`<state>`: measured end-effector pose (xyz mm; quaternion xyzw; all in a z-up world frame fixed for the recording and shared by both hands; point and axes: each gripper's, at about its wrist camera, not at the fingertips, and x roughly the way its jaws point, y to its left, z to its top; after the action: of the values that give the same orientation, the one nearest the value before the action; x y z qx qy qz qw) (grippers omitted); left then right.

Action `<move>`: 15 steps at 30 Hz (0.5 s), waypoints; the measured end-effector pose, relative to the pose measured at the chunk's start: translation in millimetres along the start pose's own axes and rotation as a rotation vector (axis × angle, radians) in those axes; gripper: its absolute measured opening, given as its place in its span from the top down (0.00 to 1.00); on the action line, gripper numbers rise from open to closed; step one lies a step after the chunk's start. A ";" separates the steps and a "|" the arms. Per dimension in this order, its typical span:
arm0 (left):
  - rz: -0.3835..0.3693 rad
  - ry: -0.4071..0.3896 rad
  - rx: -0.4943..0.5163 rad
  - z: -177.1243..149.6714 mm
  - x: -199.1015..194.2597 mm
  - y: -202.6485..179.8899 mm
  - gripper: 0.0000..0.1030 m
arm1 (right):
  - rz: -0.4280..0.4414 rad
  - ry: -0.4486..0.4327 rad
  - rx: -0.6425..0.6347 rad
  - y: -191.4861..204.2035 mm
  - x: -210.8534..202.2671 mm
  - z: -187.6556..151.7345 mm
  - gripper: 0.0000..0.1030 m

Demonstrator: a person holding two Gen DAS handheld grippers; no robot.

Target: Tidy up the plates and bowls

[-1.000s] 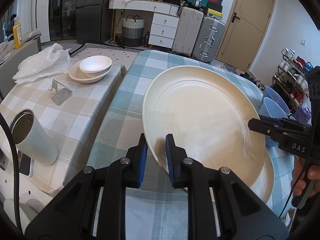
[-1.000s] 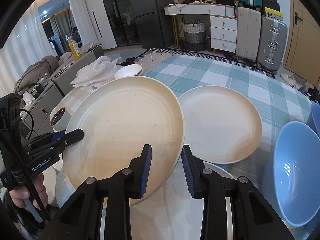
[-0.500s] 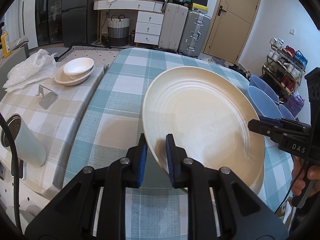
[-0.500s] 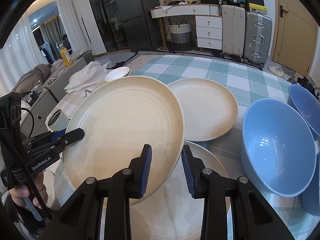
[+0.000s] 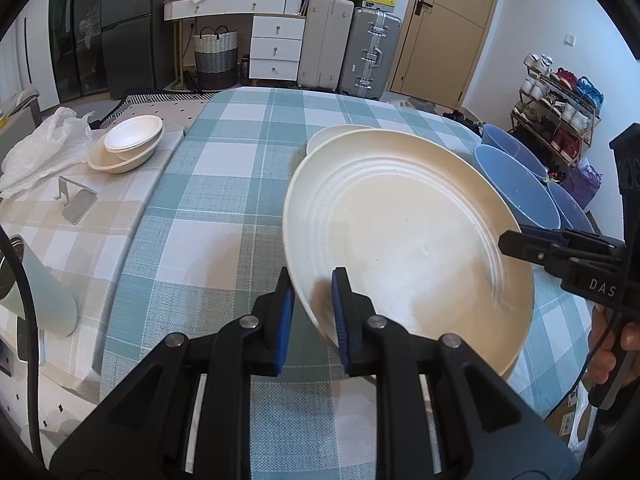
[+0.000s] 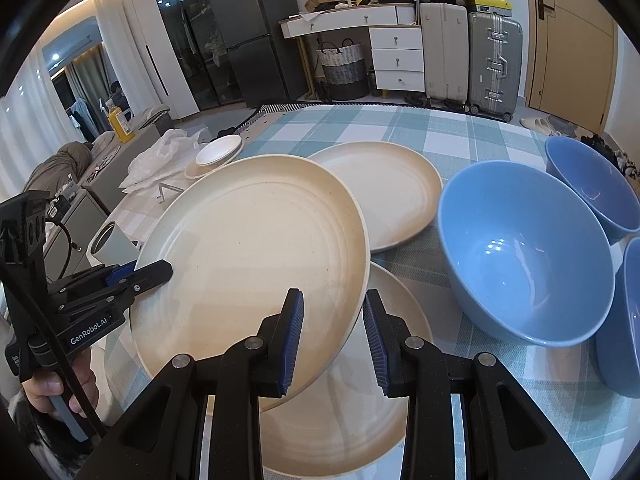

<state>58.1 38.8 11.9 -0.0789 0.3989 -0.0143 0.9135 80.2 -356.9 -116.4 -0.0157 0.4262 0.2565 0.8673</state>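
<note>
The cream plate (image 5: 404,240) looks matt and finely speckled, with shallow moulded rings (plastic or ceramic, hard to tell). The blue bowl (image 6: 524,256) to its right is smooth and glossy, catching small highlights. The checked tablecloth (image 5: 224,208) is coarse woven cloth. Both grippers are matt black plastic with ribbed blue pads (image 6: 294,336). On the far left lies a crinkled, thin plastic bag (image 5: 36,148).

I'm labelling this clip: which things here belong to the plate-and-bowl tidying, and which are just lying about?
Job: held cream plate, two cream plates on the table, blue bowls, left gripper, right gripper.
Lying about: plastic bag, metal stand, white tumbler.
</note>
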 end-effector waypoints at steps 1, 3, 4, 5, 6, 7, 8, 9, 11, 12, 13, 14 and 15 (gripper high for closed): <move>-0.001 0.004 0.006 -0.9 1.1 -2.5 0.84 | -0.002 0.001 0.003 -1.9 0.1 -1.4 0.69; -0.004 0.012 0.016 -2.5 4.1 -6.3 0.84 | -0.007 0.003 0.009 -4.7 -0.7 -3.9 0.69; -0.005 0.016 0.021 -3.1 6.0 -8.4 0.84 | -0.011 0.004 0.012 -5.3 -0.8 -5.3 0.69; -0.006 0.020 0.026 -3.9 7.6 -10.3 0.84 | -0.013 0.004 0.015 -6.8 -1.3 -6.6 0.69; -0.007 0.023 0.030 -4.5 9.6 -12.5 0.84 | -0.016 0.003 0.019 -8.3 -2.0 -8.1 0.69; -0.009 0.028 0.036 -5.3 11.3 -14.7 0.84 | -0.019 0.003 0.021 -9.9 -2.4 -9.8 0.69; -0.013 0.034 0.041 -6.3 13.3 -16.4 0.84 | -0.022 0.004 0.023 -11.4 -2.8 -11.3 0.69; -0.016 0.038 0.045 -7.0 15.0 -17.6 0.84 | -0.024 0.008 0.027 -13.2 -3.0 -13.6 0.69; -0.021 0.049 0.056 -9.1 18.5 -20.9 0.84 | -0.026 0.012 0.033 -16.2 -3.1 -16.5 0.69; -0.022 0.054 0.060 -9.9 20.0 -22.5 0.84 | -0.027 0.015 0.037 -18.1 -3.0 -18.4 0.69; -0.022 0.056 0.064 -10.7 21.2 -24.0 0.84 | -0.027 0.016 0.040 -19.6 -2.8 -19.5 0.69; -0.021 0.059 0.069 -11.5 22.2 -26.1 0.84 | -0.029 0.017 0.043 -21.5 -3.0 -21.4 0.69; -0.020 0.061 0.075 -12.5 23.0 -28.0 0.83 | -0.031 0.017 0.046 -22.8 -3.0 -22.6 0.69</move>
<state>65.7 7.4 -8.8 -0.0480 0.4250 -0.0408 0.9030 72.6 -383.5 -132.9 -0.0044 0.4391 0.2330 0.8677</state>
